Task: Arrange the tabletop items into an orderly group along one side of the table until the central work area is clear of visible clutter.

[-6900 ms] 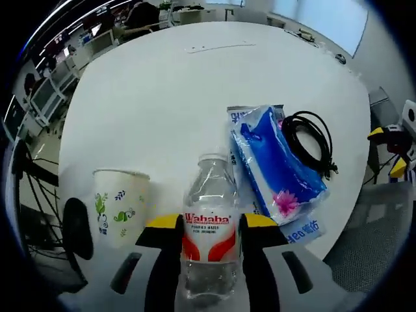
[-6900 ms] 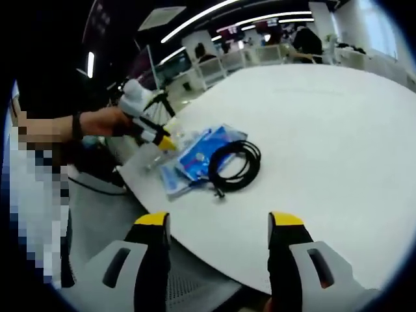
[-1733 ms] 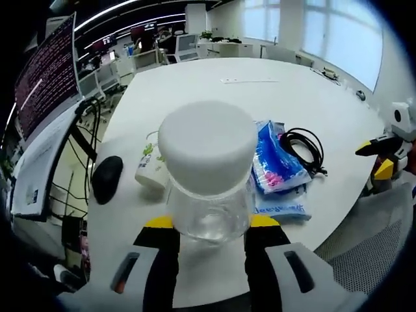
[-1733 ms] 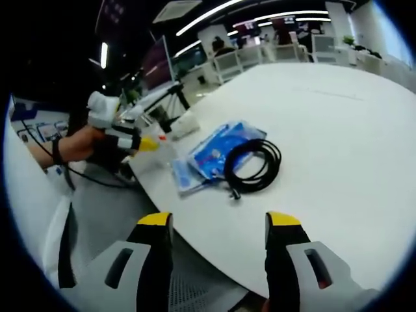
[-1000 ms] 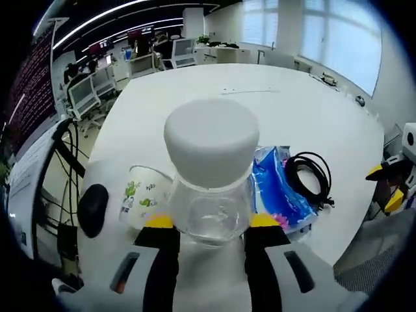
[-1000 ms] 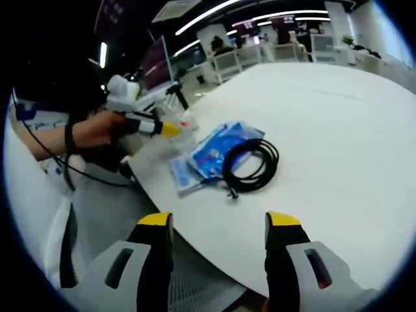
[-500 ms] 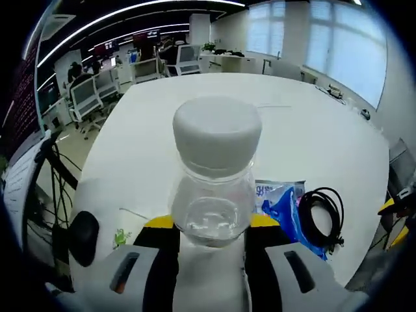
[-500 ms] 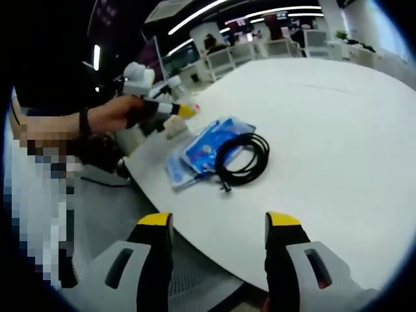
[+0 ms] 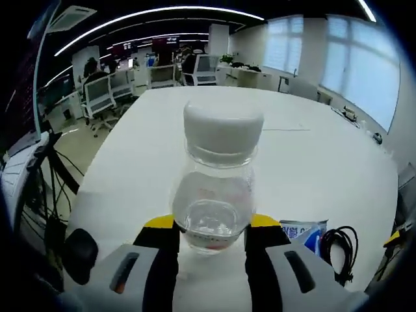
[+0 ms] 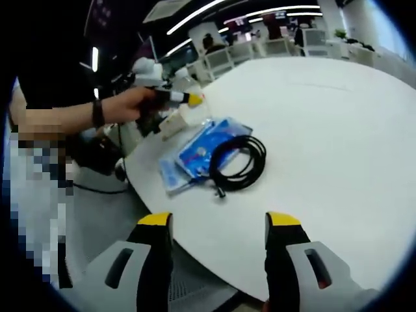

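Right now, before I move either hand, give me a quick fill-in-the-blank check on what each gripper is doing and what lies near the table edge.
1. The left gripper is shut on a clear plastic ____ with a white cap.
2. The coiled black cable partly rests on a ____ plastic packet.
3. The right gripper has ____ between its jaws.

Missing words: bottle; blue; nothing

No lettering reads clearly; the blue packet [image 9: 304, 232] at four o'clock carries blue print too small to make out.

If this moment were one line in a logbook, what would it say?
left gripper: shut on water bottle, held above table | right gripper: open, nothing between jaws | tissue pack and black cable: on table, touching
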{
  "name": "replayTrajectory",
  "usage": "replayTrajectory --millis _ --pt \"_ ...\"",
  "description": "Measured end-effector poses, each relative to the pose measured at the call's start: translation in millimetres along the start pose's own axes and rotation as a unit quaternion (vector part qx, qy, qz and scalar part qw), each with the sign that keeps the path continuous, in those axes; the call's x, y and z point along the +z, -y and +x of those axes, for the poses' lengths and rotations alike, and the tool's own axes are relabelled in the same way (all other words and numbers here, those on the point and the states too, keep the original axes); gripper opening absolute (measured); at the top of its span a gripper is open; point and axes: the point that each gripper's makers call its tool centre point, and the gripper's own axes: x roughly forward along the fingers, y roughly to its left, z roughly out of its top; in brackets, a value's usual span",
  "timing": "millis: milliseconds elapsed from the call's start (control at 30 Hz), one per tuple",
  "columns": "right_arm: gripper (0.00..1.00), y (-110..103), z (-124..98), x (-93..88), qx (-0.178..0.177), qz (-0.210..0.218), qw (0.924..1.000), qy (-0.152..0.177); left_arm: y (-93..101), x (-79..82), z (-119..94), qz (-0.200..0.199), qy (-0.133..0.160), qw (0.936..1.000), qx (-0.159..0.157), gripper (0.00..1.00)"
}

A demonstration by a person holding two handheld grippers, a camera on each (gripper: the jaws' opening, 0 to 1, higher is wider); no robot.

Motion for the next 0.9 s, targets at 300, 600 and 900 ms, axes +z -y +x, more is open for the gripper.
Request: replayTrajectory --millis 300,600,900 --pt "0.55 2.5 0.3 -6.8 0.000 0.006 0.9999 -0.011 -33.3 13.1 12.9 -0.040 0.008 0.9978 0.052 0.38" --pt "0.56 5.4 1.7 -4.8 0.000 0.008 0.9999 -0.015 -42.4 16.2 21.0 -0.079 0.010 0.9949 0.061 0.39" --pt "0.56 1.3 6.3 -3.6 0.007 0.001 0.9998 -0.018 -38.6 5.7 14.4 -0.117 0.005 0.9924 0.036 0.50"
